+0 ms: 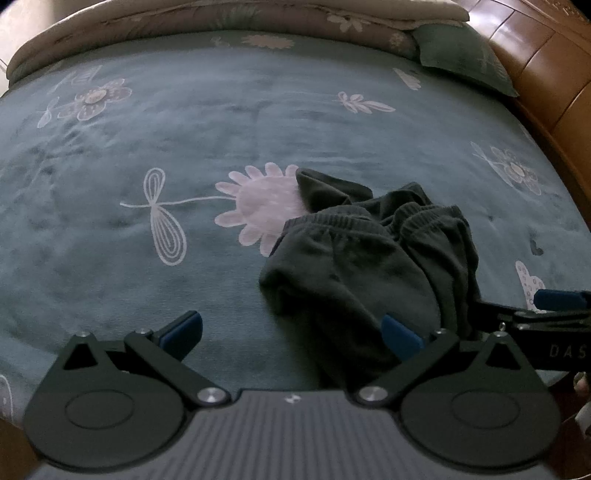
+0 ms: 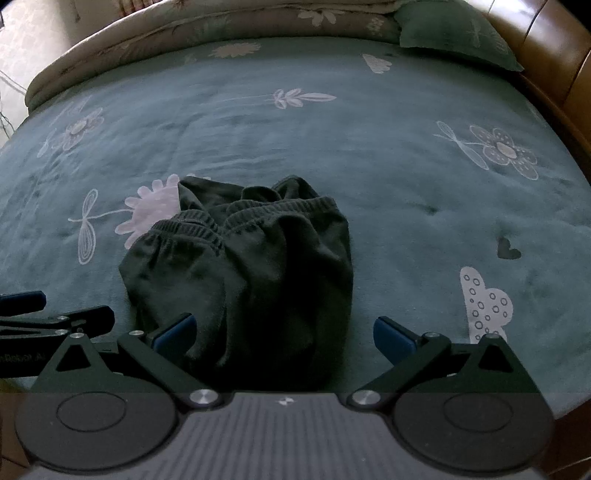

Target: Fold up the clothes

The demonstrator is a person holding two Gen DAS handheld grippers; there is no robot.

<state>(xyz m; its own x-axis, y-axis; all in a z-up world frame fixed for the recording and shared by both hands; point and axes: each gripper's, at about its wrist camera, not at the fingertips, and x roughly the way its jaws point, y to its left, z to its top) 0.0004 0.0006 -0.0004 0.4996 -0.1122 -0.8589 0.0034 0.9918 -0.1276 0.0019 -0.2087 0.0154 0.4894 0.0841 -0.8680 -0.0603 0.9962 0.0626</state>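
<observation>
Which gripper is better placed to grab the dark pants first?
Probably the right gripper: the crumpled dark pants lie centred between its open jaws. The left gripper sits off to their side.

Home bedroom: bed (image 1: pixel 184 280) under teal floral blanket, folded quilt (image 1: pixel 221 18), green pillow (image 2: pixel 454 33), wooden headboard (image 1: pixel 546 70).

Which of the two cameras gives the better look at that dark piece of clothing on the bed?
The right wrist view: the dark garment lies centred ahead, elastic waistband clear. In the left wrist view it sits off right, partly behind a finger.
</observation>
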